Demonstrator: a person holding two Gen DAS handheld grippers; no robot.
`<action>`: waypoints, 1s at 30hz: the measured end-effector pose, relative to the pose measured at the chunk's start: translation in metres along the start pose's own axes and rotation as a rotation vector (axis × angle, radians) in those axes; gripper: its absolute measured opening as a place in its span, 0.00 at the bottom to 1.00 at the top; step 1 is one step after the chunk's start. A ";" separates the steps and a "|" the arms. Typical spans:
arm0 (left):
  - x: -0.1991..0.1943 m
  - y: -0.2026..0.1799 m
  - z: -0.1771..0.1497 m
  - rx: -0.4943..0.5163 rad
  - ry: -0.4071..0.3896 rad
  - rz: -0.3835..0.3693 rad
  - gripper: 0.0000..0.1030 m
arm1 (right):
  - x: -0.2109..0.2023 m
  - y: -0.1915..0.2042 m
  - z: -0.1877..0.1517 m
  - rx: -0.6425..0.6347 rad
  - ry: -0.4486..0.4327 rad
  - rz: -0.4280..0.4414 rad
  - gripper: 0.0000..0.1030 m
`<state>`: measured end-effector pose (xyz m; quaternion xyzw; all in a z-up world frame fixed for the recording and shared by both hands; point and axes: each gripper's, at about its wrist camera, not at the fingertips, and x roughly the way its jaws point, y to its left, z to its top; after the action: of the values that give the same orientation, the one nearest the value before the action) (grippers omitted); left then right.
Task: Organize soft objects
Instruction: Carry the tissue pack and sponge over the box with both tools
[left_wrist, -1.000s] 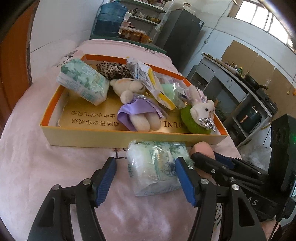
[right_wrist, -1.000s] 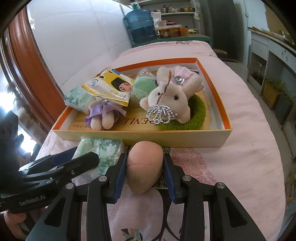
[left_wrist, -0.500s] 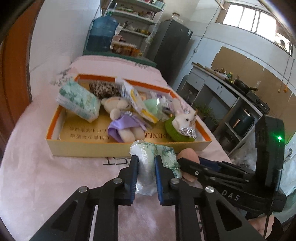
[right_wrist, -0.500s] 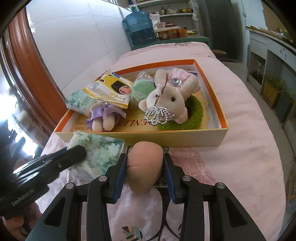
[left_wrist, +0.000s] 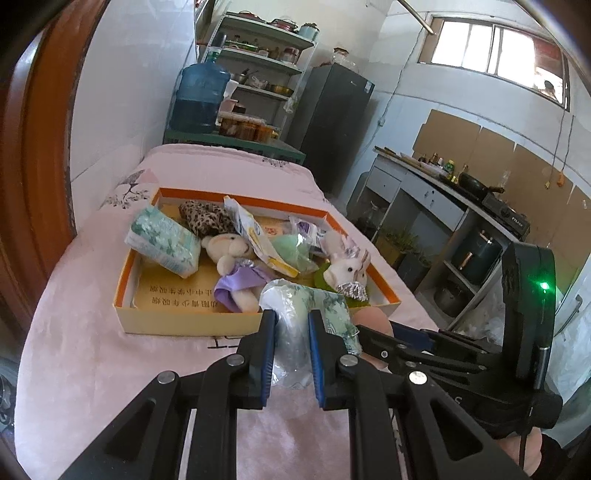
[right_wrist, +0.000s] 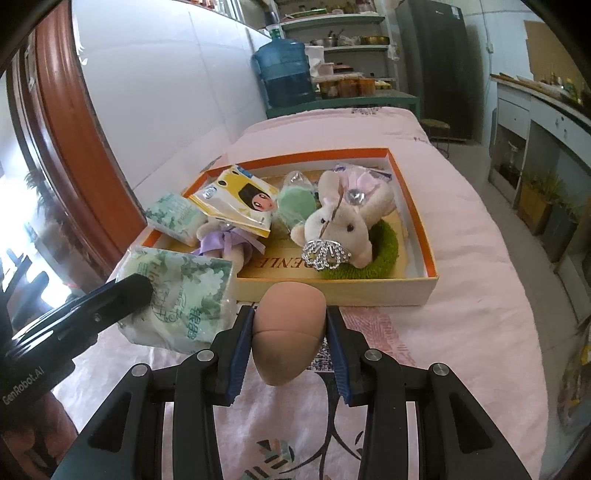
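Now left tool (left_wrist: 291, 354) clamped, tissue pack (left_wrist: 295, 314) lifted

Two tissue packs are counted: one (left_wrist: 162, 242) lying in the box (left_wrist: 177, 317) and one (right_wrist: 184, 295) outside it. Two plush toys are seen, a bear in purple (left_wrist: 236, 273) and a rabbit (right_wrist: 343, 225). One tan egg-shaped soft piece (right_wrist: 290, 325), one yellow packet (right_wrist: 240, 199), one leopard-print item (left_wrist: 207, 218), one green round piece (right_wrist: 297, 203) and one green fuzzy ring (right_wrist: 384, 254) are counted. A clear wrapped item (left_wrist: 308, 230) is possibly one more. Two grippers (left_wrist: 291, 354) (right_wrist: 290, 354) are seen.
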<state>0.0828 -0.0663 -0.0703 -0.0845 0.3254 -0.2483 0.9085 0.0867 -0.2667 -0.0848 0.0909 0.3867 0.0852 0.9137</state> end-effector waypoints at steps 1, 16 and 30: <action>-0.002 0.000 0.001 -0.002 -0.004 -0.001 0.17 | -0.002 0.001 0.001 -0.004 -0.004 -0.001 0.39; -0.026 0.007 0.021 -0.028 -0.071 0.023 0.17 | -0.027 0.019 0.021 -0.064 -0.063 -0.009 0.39; -0.034 0.015 0.044 -0.028 -0.123 0.060 0.17 | -0.034 0.031 0.043 -0.109 -0.101 -0.005 0.39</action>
<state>0.0942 -0.0369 -0.0223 -0.1025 0.2749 -0.2109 0.9324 0.0916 -0.2489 -0.0242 0.0442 0.3353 0.0992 0.9358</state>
